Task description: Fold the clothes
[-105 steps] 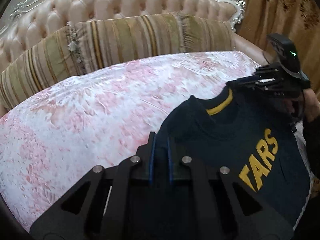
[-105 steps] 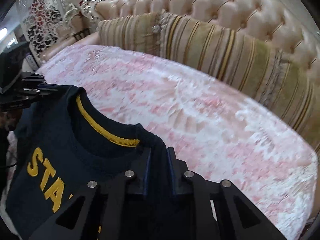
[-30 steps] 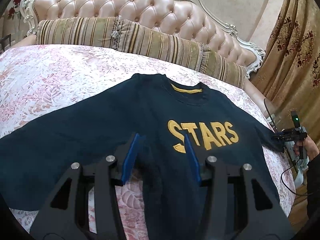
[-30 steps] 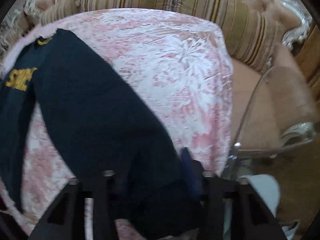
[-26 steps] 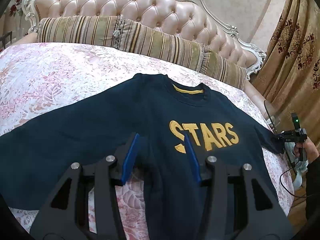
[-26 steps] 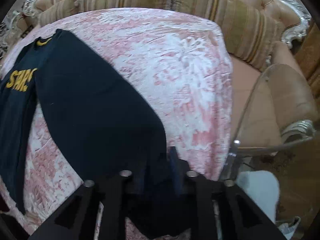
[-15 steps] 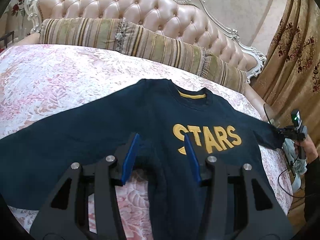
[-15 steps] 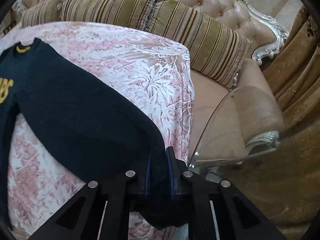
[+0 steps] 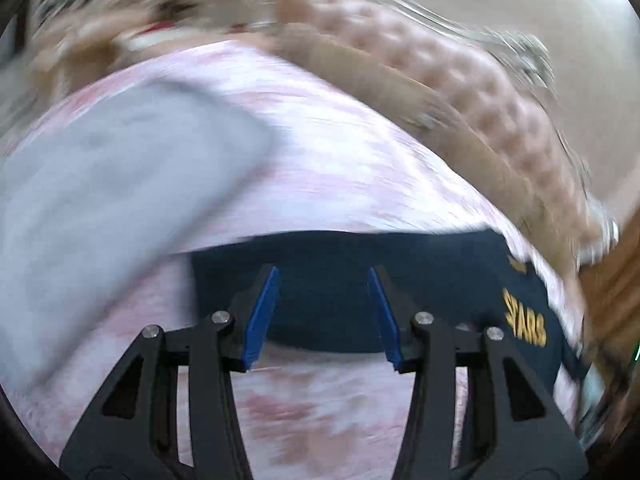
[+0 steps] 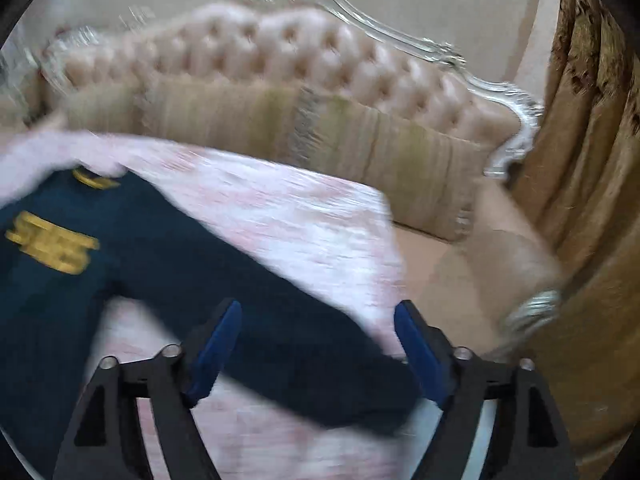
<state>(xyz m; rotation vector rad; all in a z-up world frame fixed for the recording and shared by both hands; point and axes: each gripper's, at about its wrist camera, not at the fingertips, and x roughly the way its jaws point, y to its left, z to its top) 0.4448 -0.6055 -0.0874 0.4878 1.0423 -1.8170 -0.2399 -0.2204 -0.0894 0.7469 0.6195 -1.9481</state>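
A navy sweater [image 10: 132, 256] with yellow STARS lettering [image 9: 524, 322] lies spread flat on the pink patterned bed cover [image 10: 300, 216]. My right gripper [image 10: 318, 312] hovers over its right sleeve [image 10: 320, 364] near the bed's edge. Its jaws are opening, and the sleeve runs between the blue pads [image 10: 216, 344] without being pressed. In the blurred left wrist view, my left gripper [image 9: 323, 276] is open above the end of the left sleeve [image 9: 328, 304], with nothing pinched.
A grey garment [image 9: 100, 200] lies on the bed cover [image 9: 340, 168] to the left of the sleeve. Striped pillows [image 10: 240, 120] and a tufted headboard [image 10: 300, 52] stand behind. A brown curtain [image 10: 592, 160] hangs at the right, past the bed edge.
My right gripper has let go of the right sleeve cuff, parted its jaws and risen. The left gripper has swung leftward from the sweater's chest to the left sleeve end.
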